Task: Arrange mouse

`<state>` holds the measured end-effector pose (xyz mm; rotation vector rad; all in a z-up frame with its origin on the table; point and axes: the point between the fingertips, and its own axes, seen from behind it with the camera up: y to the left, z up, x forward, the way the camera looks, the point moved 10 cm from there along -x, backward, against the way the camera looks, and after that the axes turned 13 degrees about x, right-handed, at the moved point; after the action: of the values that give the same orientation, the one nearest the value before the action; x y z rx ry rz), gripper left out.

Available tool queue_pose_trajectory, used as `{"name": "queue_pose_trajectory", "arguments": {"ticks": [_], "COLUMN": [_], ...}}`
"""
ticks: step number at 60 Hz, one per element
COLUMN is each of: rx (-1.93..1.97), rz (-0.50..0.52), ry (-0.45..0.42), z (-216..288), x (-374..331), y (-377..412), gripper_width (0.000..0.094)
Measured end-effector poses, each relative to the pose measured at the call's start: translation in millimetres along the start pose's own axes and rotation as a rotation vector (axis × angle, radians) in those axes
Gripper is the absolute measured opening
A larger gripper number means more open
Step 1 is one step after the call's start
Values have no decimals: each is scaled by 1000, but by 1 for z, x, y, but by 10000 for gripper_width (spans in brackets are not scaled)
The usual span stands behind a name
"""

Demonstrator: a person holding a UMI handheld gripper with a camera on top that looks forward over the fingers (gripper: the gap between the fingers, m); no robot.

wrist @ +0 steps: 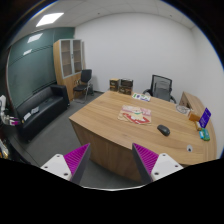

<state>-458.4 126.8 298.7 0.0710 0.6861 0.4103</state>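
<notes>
Two pink-padded fingers of the gripper (112, 160) sit wide apart holding nothing, the dark mouse (163, 129) lies far ahead around 1 o'clock on the wooden desk (110, 125), and no writing's readable anywhere.

My gripper (112, 160) hangs high over the floor, fingers apart, nothing between them. Beyond them, at twelve o'clock, sits the desk (120, 132). On it, the mouse (163, 129) lies at one o'clock, with the papers (134, 113) just left of it near the desk's middle. A laptop (204, 118) stands at the desk's far right end. Behind the desk, a chair (161, 88). At ten o'clock, the sofa (40, 106) runs along the left wall, and the cabinet (68, 68) stands behind it.
</notes>
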Motion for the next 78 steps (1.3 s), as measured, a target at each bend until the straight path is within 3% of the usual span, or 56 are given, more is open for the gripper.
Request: {"name": "queue_pose_trajectory", "arguments": {"ticks": [21, 55, 78], "rx": [19, 195, 248], "rz": [-37, -289, -371], "ry": [-33, -39, -51], "z": [2, -6, -22], "x": [19, 41, 52], "y": [-16, -146, -219], "gripper_width": [865, 868, 877]}}
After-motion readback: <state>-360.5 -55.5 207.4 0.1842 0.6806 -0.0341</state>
